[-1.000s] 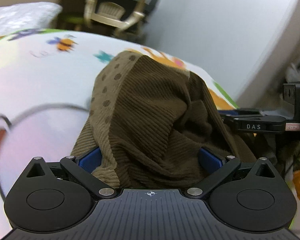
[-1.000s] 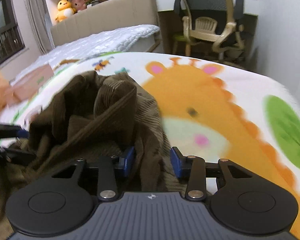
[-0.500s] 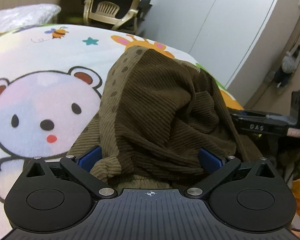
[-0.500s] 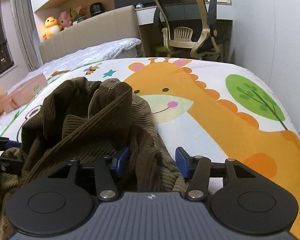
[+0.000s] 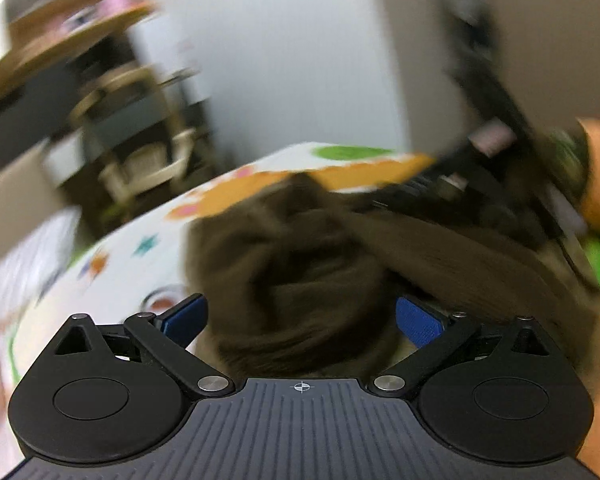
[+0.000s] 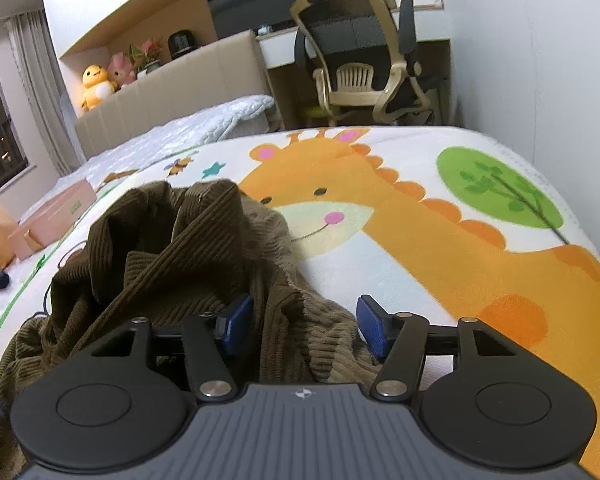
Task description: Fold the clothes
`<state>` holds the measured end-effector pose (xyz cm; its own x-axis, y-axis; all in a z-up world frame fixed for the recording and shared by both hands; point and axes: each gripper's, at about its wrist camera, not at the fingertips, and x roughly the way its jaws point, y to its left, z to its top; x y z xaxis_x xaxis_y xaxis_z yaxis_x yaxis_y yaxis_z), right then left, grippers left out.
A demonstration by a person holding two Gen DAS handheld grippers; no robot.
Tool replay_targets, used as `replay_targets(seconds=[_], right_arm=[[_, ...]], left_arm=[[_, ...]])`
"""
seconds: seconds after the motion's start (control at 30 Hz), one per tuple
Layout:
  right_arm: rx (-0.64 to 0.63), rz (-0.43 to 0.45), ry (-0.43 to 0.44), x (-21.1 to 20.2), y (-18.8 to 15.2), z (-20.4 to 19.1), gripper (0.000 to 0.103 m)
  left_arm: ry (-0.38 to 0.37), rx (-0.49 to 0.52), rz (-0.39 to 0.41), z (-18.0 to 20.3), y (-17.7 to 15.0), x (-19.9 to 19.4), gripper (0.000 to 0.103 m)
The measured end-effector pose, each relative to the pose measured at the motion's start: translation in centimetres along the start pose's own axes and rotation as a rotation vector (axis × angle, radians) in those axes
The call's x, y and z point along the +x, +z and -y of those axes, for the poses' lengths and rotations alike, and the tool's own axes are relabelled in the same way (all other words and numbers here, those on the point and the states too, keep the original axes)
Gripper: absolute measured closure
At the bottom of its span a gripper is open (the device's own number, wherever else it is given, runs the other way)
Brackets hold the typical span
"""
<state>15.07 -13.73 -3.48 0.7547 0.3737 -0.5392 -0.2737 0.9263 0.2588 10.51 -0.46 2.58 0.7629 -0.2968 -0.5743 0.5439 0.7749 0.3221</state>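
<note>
A brown corduroy garment lies bunched on a cartoon-print blanket. My right gripper is open, with a fold of the garment lying between its blue pads. In the blurred left wrist view my left gripper is open wide with the garment bulging between its pads. The other gripper shows at the upper right of that view, beside the cloth.
A pink cardboard box lies on the blanket at the left. An office chair and a desk stand beyond the blanket's far edge. A bed with a beige headboard is at the back left. A white wall runs along the right.
My left gripper has swung fast, so its view has tilted up and blurred. My right gripper's jaws have opened wider and its view has risen a little over the garment.
</note>
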Motion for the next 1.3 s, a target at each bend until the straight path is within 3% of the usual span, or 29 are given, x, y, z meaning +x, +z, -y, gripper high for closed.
replay_targets(seconds=[0.03, 0.13, 0.23, 0.27, 0.3, 0.37, 0.47, 0.53, 0.6, 0.7, 0.77, 0.8, 0.83, 0.87, 0.97, 1.07, 1.1, 1.23, 1.3], right_arm=[[0.001, 0.008, 0.0, -0.4, 0.0, 0.0, 0.045], [0.017, 0.021, 0.007, -1.7, 0.1, 0.4, 0.045], [-0.004, 0.02, 0.004, -3.0, -0.1, 0.2, 0.04], [-0.026, 0.018, -0.002, -3.4, -0.2, -0.2, 0.037], [-0.053, 0.017, -0.011, -3.8, -0.3, -0.7, 0.036], [-0.118, 0.024, -0.029, -4.8, -0.6, -1.9, 0.036], [-0.142, 0.006, 0.016, -6.1, -0.8, -3.4, 0.029], [-0.121, -0.035, 0.075, -6.5, -0.8, -4.2, 0.02], [-0.119, -0.079, 0.123, -6.4, -1.0, -5.5, 0.02], [-0.194, -0.138, 0.167, -5.4, -1.8, -8.1, 0.019], [-0.286, -0.174, 0.147, -4.3, -2.6, -10.1, 0.019], [-0.335, -0.183, 0.125, -3.8, -3.0, -10.9, 0.022], [-0.382, -0.187, 0.098, -3.4, -3.3, -11.4, 0.036], [-0.426, -0.188, 0.068, -3.0, -3.5, -11.8, 0.057], [-0.506, -0.187, 0.01, -2.3, -2.6, -11.5, 0.081], [-0.622, -0.126, -0.081, -2.1, -0.7, -11.0, 0.087], [-0.637, -0.101, -0.122, -2.0, 0.4, -10.6, 0.096], [-0.498, 0.016, -0.254, -2.9, 7.3, -6.7, 0.097], [-0.5, 0.072, -0.336, -2.9, 9.3, -5.2, 0.097]], left_arm=[[-0.011, 0.041, -0.006, 0.6, 0.2, 0.6, 0.006], [-0.027, 0.122, -0.027, 1.7, 0.9, 2.9, 0.03], [-0.039, 0.079, -0.026, 1.3, 1.7, 5.7, 0.028], [-0.046, 0.058, -0.023, 1.1, 2.0, 6.6, 0.032], [-0.053, 0.048, -0.022, 1.1, 2.2, 7.4, 0.039], [-0.068, 0.044, -0.014, 1.2, 2.3, 8.3, 0.077], [-0.051, 0.003, -0.002, 0.2, 2.0, 8.4, 0.091], [0.01, -0.06, 0.012, -2.1, 1.6, 7.6, 0.092], [0.108, -0.128, 0.034, -5.2, 0.8, 6.3, 0.093], [0.289, -0.23, 0.042, -10.2, -1.1, 4.1, 0.094], [0.404, -0.291, 0.038, -13.4, -2.6, 2.7, 0.095], [0.46, -0.32, 0.031, -15.0, -3.5, 2.0, 0.095], [0.515, -0.349, 0.025, -16.6, -4.3, 1.3, 0.095], [0.566, -0.378, 0.019, -18.1, -5.2, 0.7, 0.095], [0.599, -0.464, 0.001, -20.9, -7.4, -0.7, 0.095], [0.587, -0.508, -0.015, -21.9, -9.3, -1.1, 0.092], [0.583, -0.521, -0.021, -22.1, -9.9, -1.2, 0.092], [0.576, -0.52, -0.029, -22.1, -10.1, 0.1, 0.093], [0.584, -0.522, -0.037, -22.6, -10.4, 0.8, 0.093]])
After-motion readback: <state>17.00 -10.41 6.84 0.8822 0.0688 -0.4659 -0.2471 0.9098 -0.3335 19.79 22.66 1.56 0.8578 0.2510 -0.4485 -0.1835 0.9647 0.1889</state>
